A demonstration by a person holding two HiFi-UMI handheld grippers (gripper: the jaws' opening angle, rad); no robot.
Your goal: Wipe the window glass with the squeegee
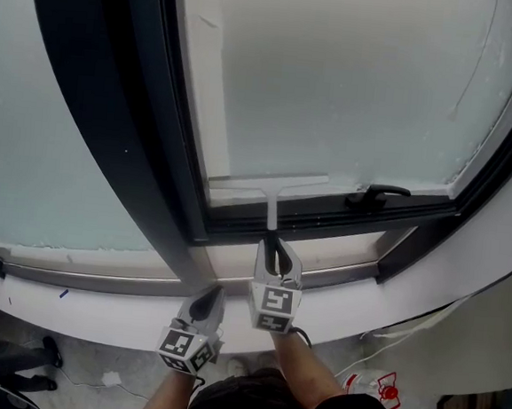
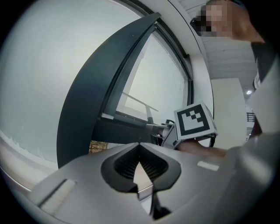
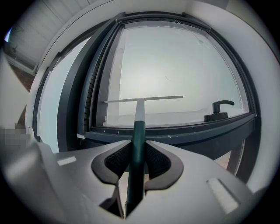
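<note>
The squeegee (image 1: 273,192) has a pale blade lying level across the bottom of the frosted window glass (image 1: 356,83), just above the dark lower frame. Its dark green handle (image 3: 138,140) runs down into my right gripper (image 1: 276,261), which is shut on it. In the right gripper view the blade (image 3: 143,99) sits against the glass (image 3: 175,65). My left gripper (image 1: 207,304) hangs lower left by the white sill, shut with nothing in it. The left gripper view shows its jaws (image 2: 139,145) closed, and the squeegee (image 2: 141,102) and the right gripper's marker cube (image 2: 195,121) lie beyond.
A black window handle (image 1: 377,195) sits on the lower frame right of the blade. A thick dark frame post (image 1: 113,106) separates this pane from the left pane. The white sill (image 1: 95,310) curves below. On the floor lie a red-and-white object (image 1: 375,388) and a cable.
</note>
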